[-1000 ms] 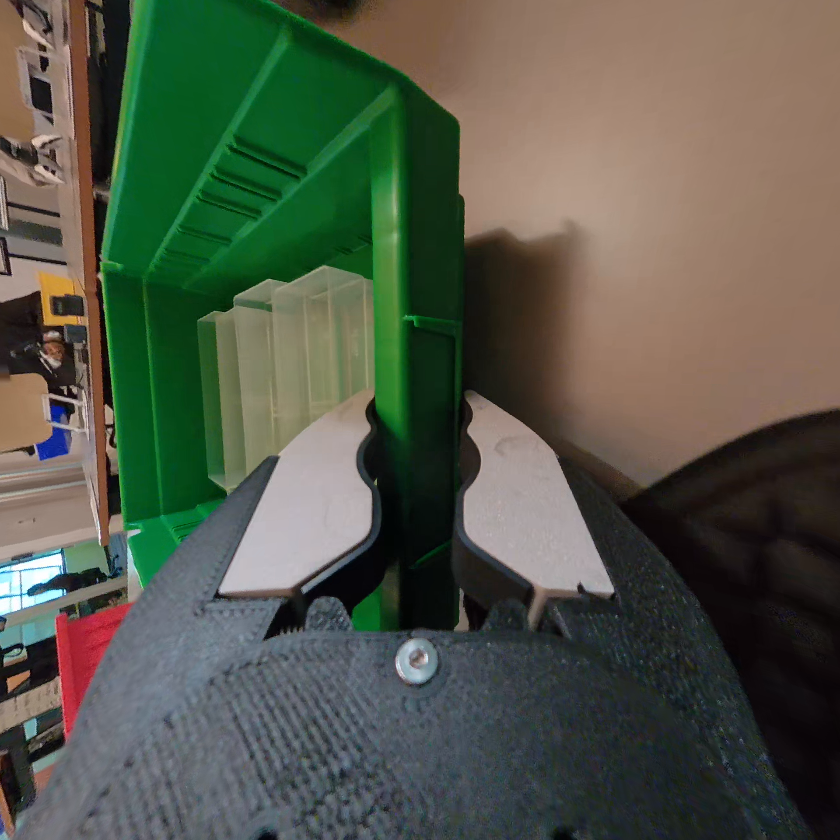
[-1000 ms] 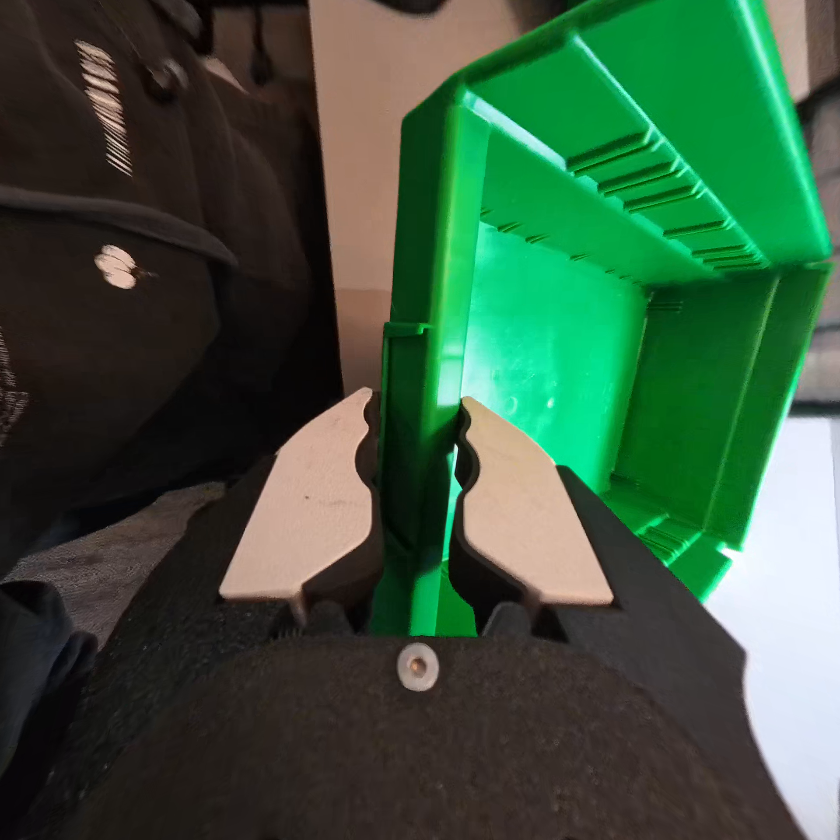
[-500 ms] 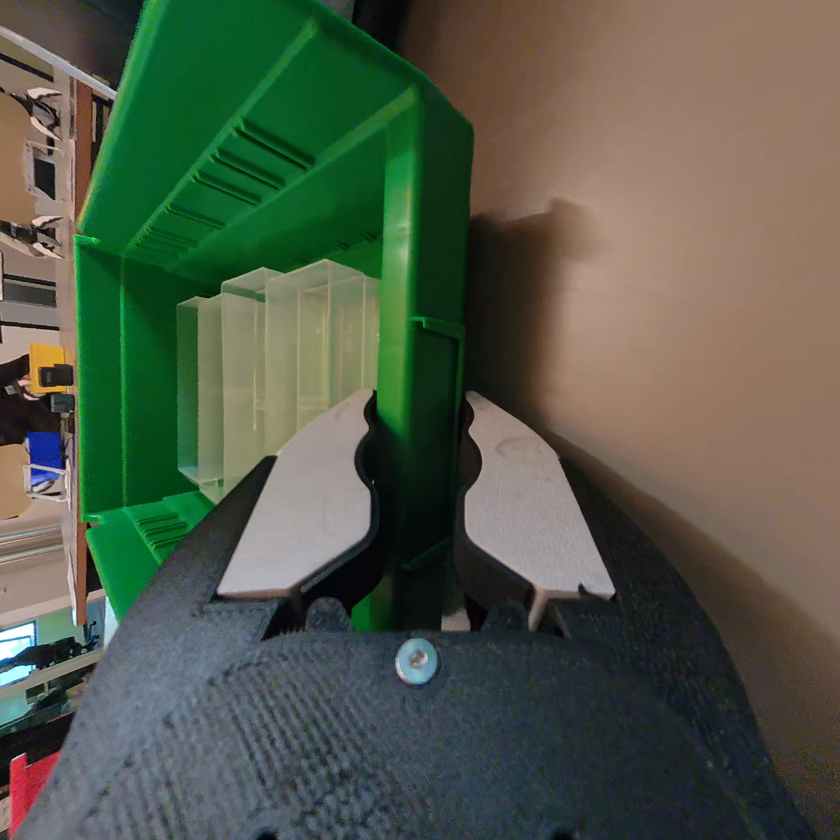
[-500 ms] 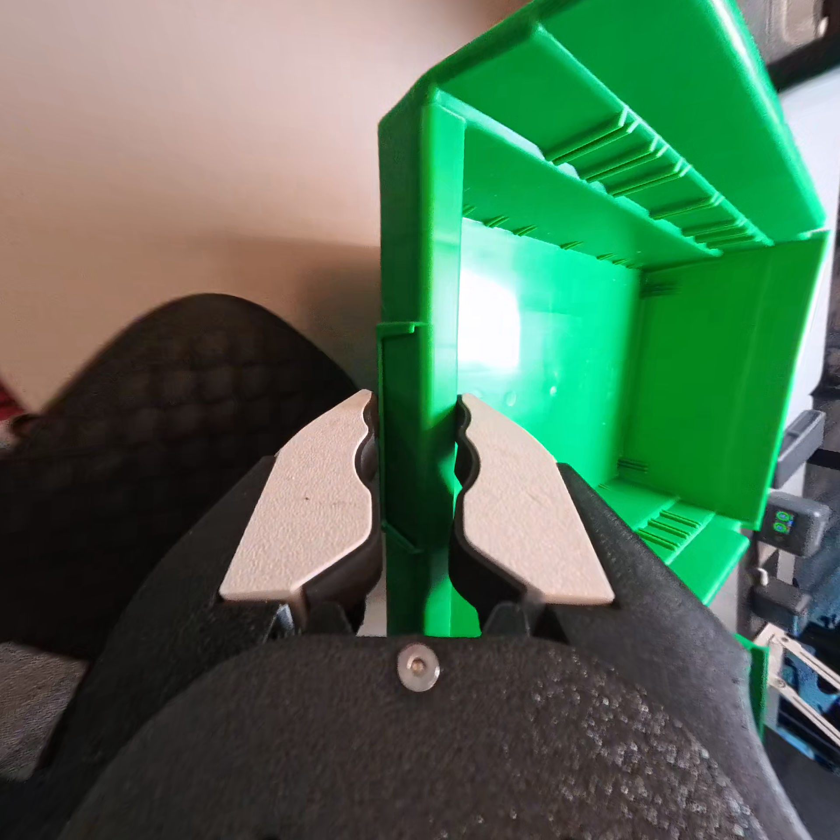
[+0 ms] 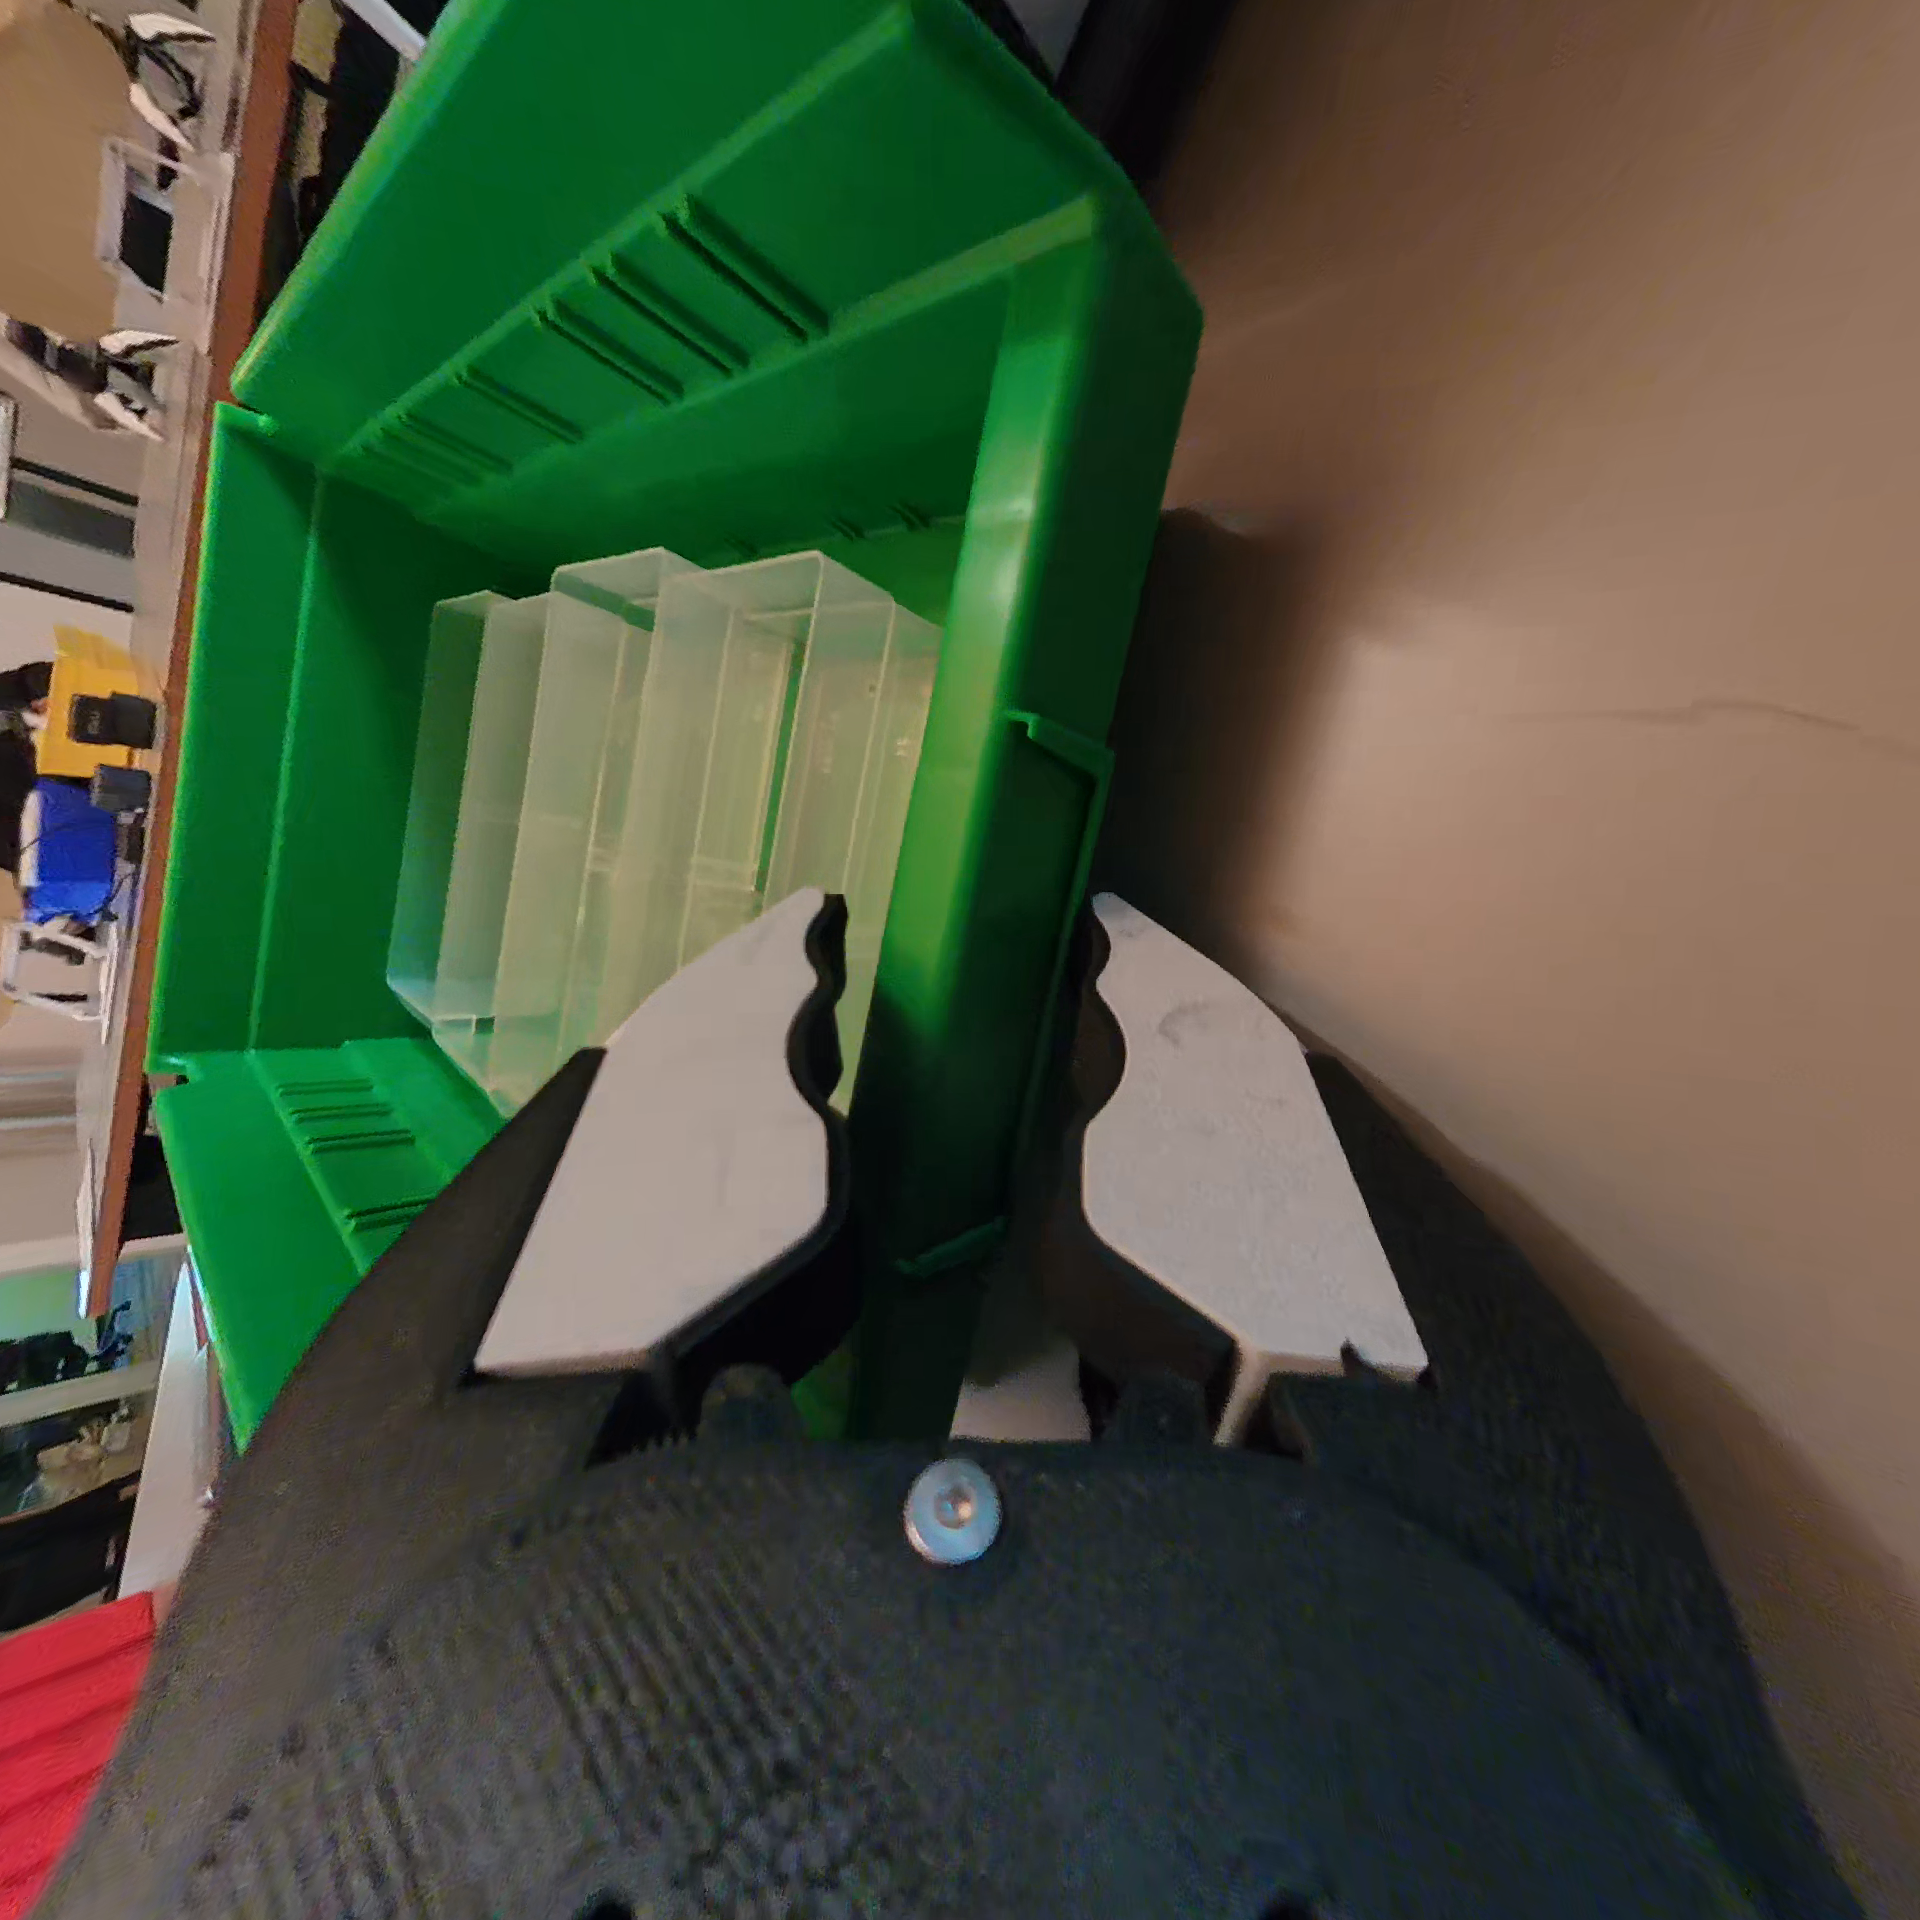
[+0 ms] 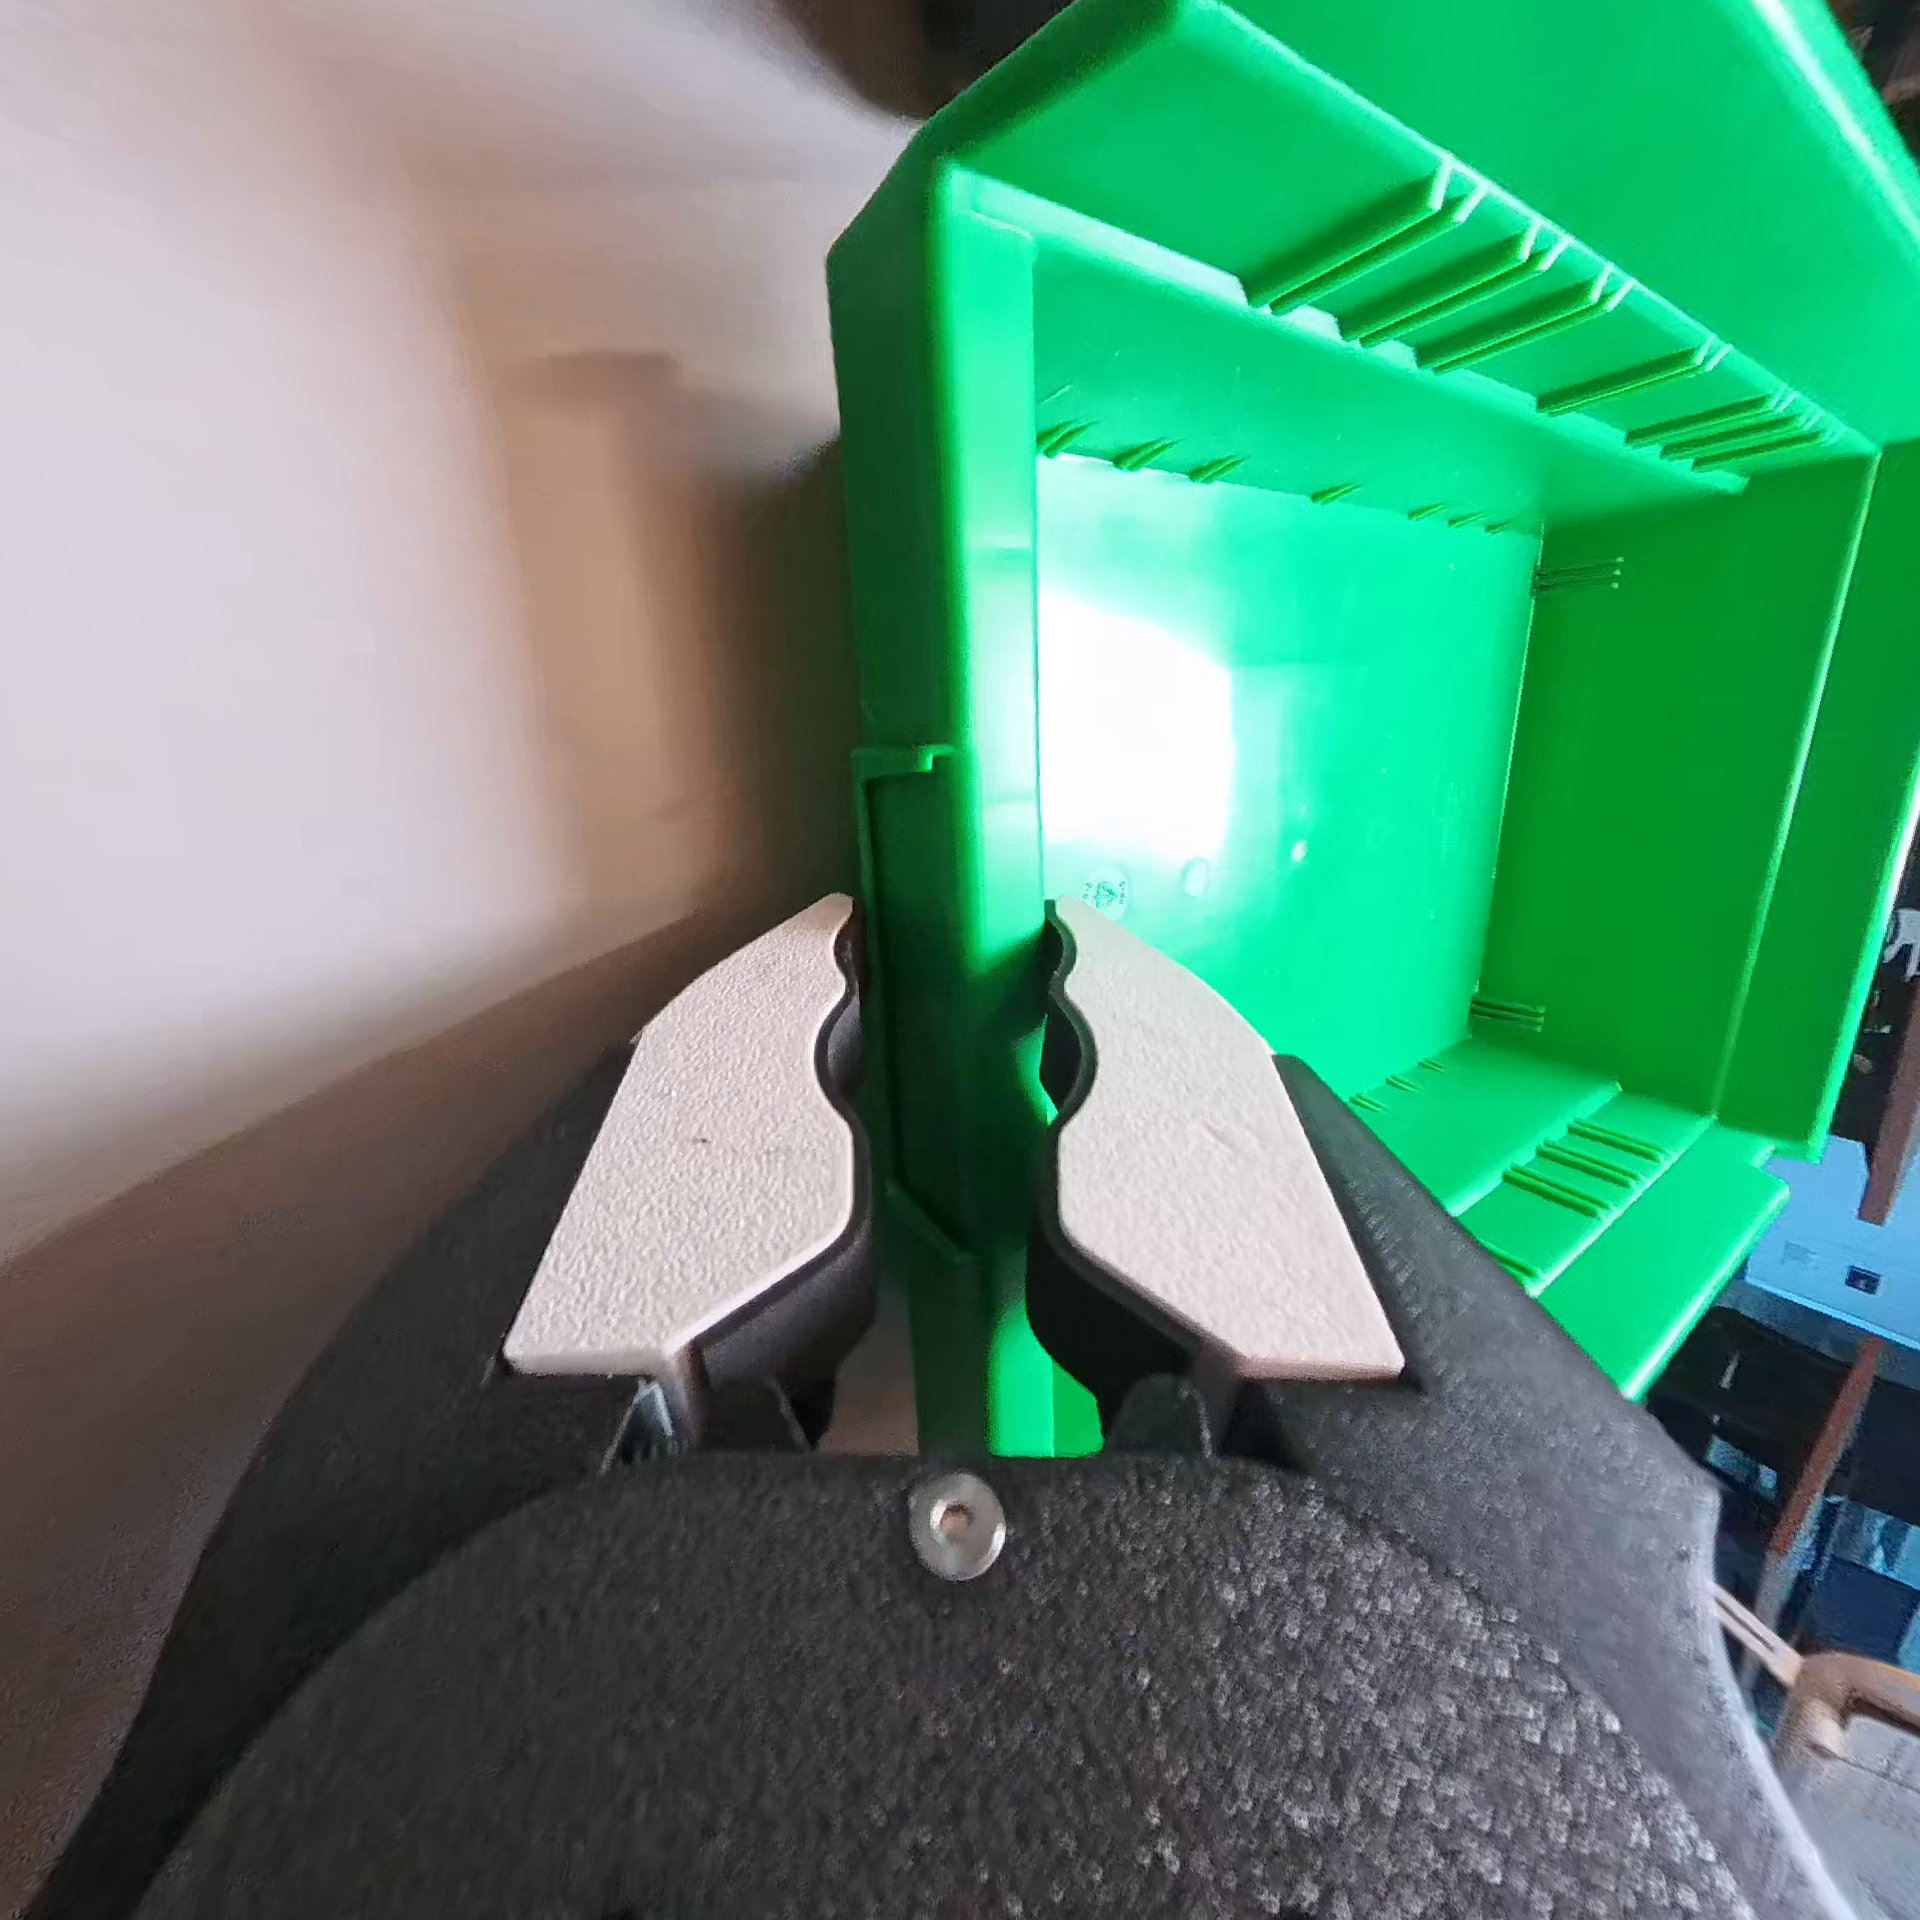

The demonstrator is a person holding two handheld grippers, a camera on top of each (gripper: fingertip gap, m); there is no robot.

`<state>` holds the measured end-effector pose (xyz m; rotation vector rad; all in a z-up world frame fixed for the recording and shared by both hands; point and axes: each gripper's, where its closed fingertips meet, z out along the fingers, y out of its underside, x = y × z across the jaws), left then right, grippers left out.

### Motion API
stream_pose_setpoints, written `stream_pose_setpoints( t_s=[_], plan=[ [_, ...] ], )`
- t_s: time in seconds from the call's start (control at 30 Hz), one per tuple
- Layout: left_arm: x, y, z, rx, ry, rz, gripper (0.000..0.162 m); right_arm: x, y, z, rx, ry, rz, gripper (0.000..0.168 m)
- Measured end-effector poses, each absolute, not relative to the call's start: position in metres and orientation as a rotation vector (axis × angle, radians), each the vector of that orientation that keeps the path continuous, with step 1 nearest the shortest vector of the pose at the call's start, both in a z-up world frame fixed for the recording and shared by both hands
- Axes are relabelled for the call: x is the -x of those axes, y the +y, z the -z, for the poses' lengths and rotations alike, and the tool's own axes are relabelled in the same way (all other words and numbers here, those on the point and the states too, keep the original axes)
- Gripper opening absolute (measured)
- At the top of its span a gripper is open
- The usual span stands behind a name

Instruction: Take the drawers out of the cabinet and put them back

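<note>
My left gripper (image 5: 961, 920) is shut on the near wall of a green plastic drawer (image 5: 582, 239), which is turned on its side in the left wrist view. Three clear plastic boxes (image 5: 665, 790) stand side by side inside it. My right gripper (image 6: 951, 914) is shut on the near wall of a second green drawer (image 6: 1662, 727), also turned on its side. This drawer's inside is empty and its floor is brightly lit. The cabinet is not in view.
A plain beige surface (image 5: 1558, 623) lies close beside the left drawer and also beside the right drawer (image 6: 364, 520). A red object (image 5: 52, 1714) is at the lower left. A room with furniture (image 5: 73, 727) is far behind. Dark equipment (image 6: 1818, 1455) sits beyond the right drawer.
Both drawers have swung with the grippers. The black padded object beside each drawer has left view and the beige surface now fills that side. Both grips are unchanged.
</note>
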<state>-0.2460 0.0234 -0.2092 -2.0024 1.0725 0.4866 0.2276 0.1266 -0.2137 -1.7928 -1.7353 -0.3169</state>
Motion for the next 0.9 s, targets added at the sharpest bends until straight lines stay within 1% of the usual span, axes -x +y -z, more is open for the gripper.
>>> stream_pose_setpoints(
  t_s=[0.17,0.33,0.43,0.5,0.63,0.77,0.9],
  plan=[
    [0.25,0.023,0.208,1.924,1.013,-0.582,0.048,-0.222,0.135,0.216,1.866,-1.675,0.274,0.031],
    [0.251,0.023,0.206,1.933,0.965,-0.567,0.051,-0.222,0.133,0.211,1.929,-1.557,0.299,0.034],
    [0.254,0.016,0.207,1.962,1.021,-0.627,0.047,-0.221,0.127,0.2,1.875,-1.526,0.332,0.034],
    [0.253,0.01,0.204,1.944,1.038,-0.639,0.042,-0.218,0.122,0.194,1.827,-1.499,0.342,0.03],
    [0.248,0.007,0.197,1.978,0.933,-0.462,0.045,-0.219,0.122,0.191,1.812,-1.422,0.355,0.025],
    [0.244,0.011,0.2,1.985,1.024,-0.525,0.035,-0.22,0.125,0.191,1.82,-1.435,0.306,0.023],
    [0.235,0.02,0.201,1.999,1.033,-0.517,0.034,-0.224,0.135,0.191,1.81,-1.412,0.365,0.024]
  ],
)
